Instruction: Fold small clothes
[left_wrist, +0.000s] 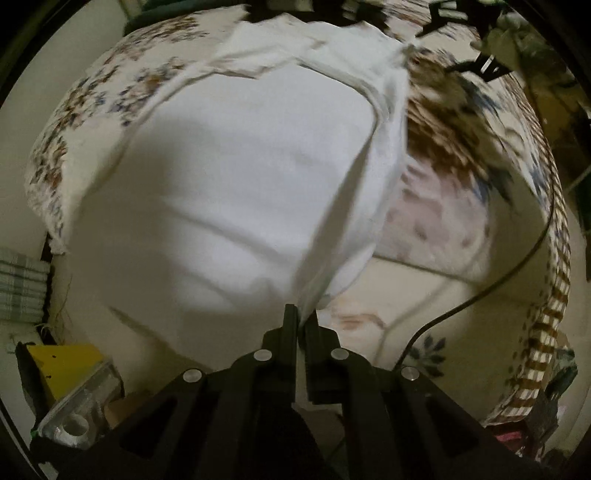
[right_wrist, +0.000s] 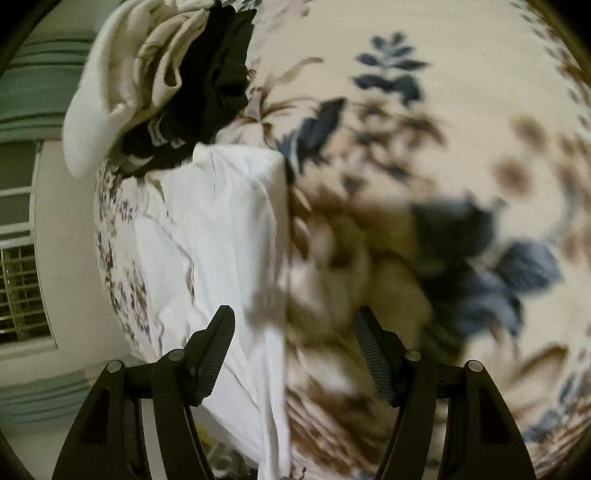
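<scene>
A white garment (left_wrist: 240, 177) lies spread on a floral bedsheet (left_wrist: 461, 206). My left gripper (left_wrist: 303, 314) is shut on a pinched fold of the garment's near right edge, and the cloth rises taut from the jaws. In the right wrist view the same white garment (right_wrist: 221, 236) lies left of centre on the floral bedsheet (right_wrist: 461, 110). My right gripper (right_wrist: 295, 325) is open and empty, hovering over the garment's right edge.
A pile of black and cream clothes (right_wrist: 177, 81) sits beyond the garment. A black cable (left_wrist: 517, 266) runs across the bed at right. A yellow box (left_wrist: 62, 365) and folded checked cloth (left_wrist: 22, 288) are beside the bed at left.
</scene>
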